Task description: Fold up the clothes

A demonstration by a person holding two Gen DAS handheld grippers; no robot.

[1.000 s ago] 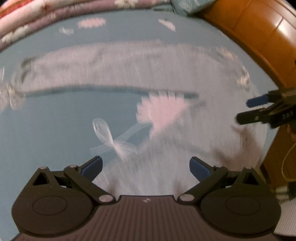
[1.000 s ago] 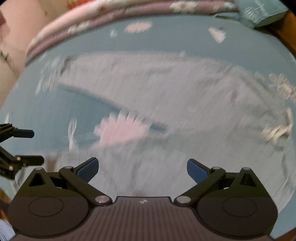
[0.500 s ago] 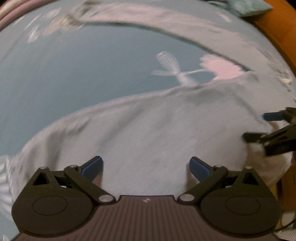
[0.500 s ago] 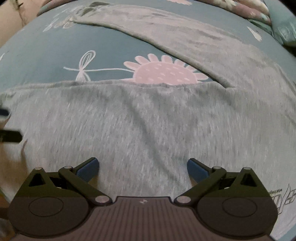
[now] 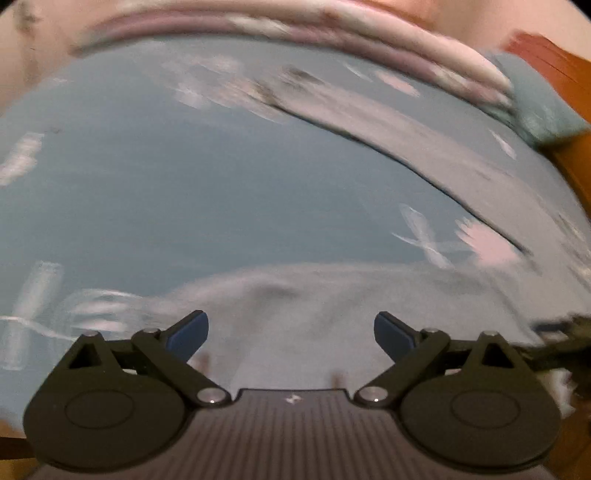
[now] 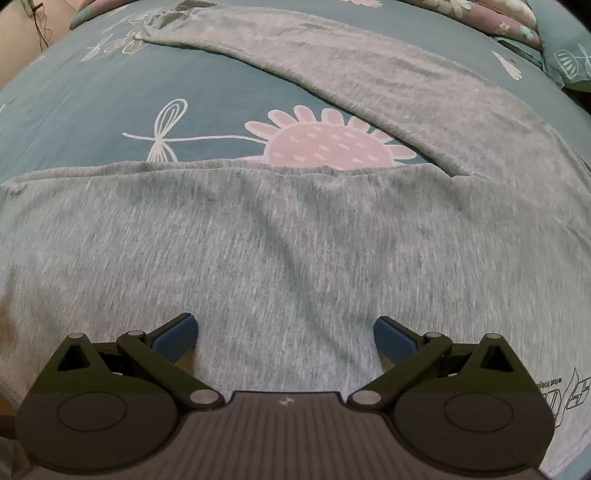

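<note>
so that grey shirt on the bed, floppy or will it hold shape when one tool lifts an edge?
Likely floppy: the grey shirt is thin knit, with soft wrinkles across its body. It would probably drape and sag from a single pinch, the sleeve trailing. Probably light. The right tool is open over it; it may drag on the bedsheet.

I work over a bed covered by a teal sheet (image 6: pixel 92 110) printed with a pink flower (image 6: pixel 328 146) and white line drawings. A folded pink-and-mauve floral quilt (image 5: pixel 332 27) lies along the far edge, a teal pillow (image 6: pixel 569 55) at the right. Orange-brown wooden furniture (image 5: pixel 554 62) stands beyond. Lighting dim, warm.
</note>
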